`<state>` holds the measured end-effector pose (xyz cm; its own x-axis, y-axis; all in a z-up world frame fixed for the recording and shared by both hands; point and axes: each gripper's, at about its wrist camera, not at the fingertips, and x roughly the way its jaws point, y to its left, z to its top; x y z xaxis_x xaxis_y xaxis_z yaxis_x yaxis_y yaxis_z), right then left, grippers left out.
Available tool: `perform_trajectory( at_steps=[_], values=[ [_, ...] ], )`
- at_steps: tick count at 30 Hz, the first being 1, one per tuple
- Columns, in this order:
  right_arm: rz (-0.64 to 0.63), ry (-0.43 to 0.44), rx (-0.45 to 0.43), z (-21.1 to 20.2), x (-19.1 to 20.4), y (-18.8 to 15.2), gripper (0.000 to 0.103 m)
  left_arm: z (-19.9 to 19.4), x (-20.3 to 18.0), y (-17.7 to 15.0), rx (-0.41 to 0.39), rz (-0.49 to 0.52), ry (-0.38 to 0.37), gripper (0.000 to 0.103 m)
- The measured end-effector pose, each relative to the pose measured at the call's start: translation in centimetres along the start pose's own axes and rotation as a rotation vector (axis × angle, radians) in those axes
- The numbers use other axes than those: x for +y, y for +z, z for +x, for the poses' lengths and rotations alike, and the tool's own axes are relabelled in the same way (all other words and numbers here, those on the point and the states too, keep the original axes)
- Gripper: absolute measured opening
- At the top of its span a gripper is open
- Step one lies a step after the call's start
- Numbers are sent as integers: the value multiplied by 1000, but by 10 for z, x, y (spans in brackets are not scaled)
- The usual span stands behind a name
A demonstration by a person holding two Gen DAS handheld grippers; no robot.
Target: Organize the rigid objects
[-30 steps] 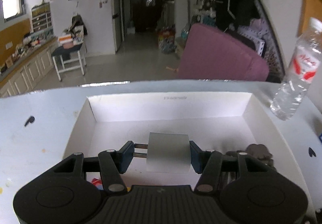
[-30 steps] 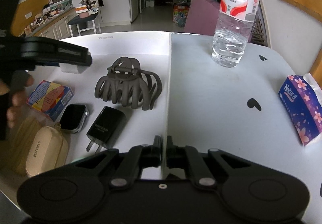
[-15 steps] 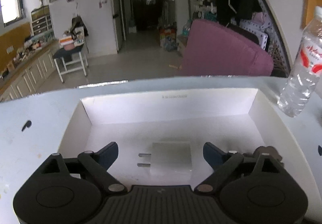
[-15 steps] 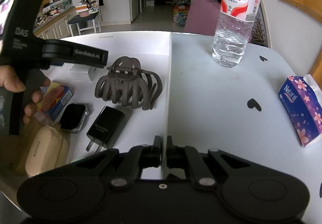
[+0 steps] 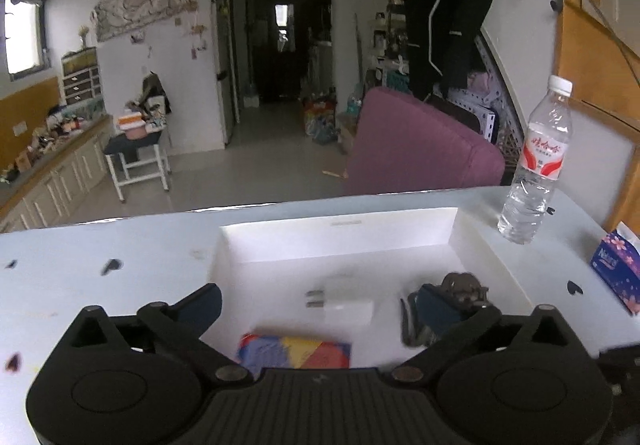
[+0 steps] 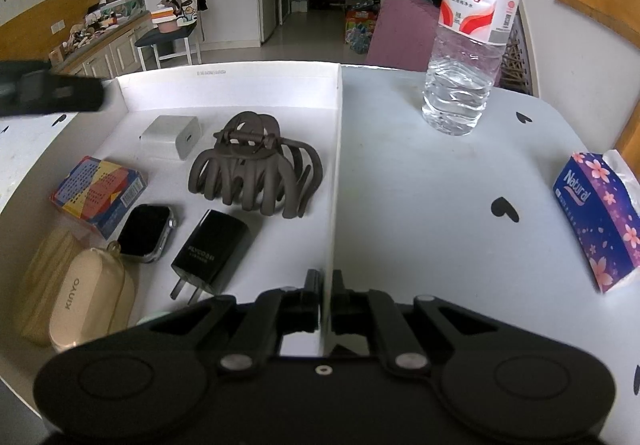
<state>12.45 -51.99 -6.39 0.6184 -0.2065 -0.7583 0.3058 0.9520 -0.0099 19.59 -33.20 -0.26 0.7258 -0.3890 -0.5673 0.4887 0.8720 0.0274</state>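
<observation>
The left hand-held gripper (image 5: 320, 309) is standing wide apart, its jaws having just been opening, and it is grasping nothing. The white charger (image 5: 347, 300) is lying released on the floor of the white box (image 5: 340, 231), just ahead between the fingers. The right hand-held gripper (image 6: 326, 299) is clenching the box's right wall, with the brown hair claw (image 6: 256, 165) lying ahead to its left.

white tray (image 6: 256, 73) holds seven items, all lying flat. white charger (image 6: 172, 136) near far wall, prongs leftward. brown hair claw (image 6: 256, 169) beside right wall. card box (image 6: 98, 193) at left. smartwatch (image 6: 146, 233) and black charger (image 6: 214, 257) mid-floor. two beige cases (image 6: 76, 305) at near left corner.
</observation>
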Motion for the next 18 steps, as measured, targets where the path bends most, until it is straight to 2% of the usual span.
perform_trajectory(
  at_steps=[10, 16, 18],
  values=[
    [-10, -9, -10, -2, 1, -2, 7, -58, 31, -28, -14, -18, 92, 103],
    [-16, -16, -19, -6, 1, -1, 7, -82, 46, -53, -23, -65, 75, 103],
    [-40, -32, -36, -10, 4, 0, 10, -87, 49, -58, -26, -80, 74, 103]
  ],
)
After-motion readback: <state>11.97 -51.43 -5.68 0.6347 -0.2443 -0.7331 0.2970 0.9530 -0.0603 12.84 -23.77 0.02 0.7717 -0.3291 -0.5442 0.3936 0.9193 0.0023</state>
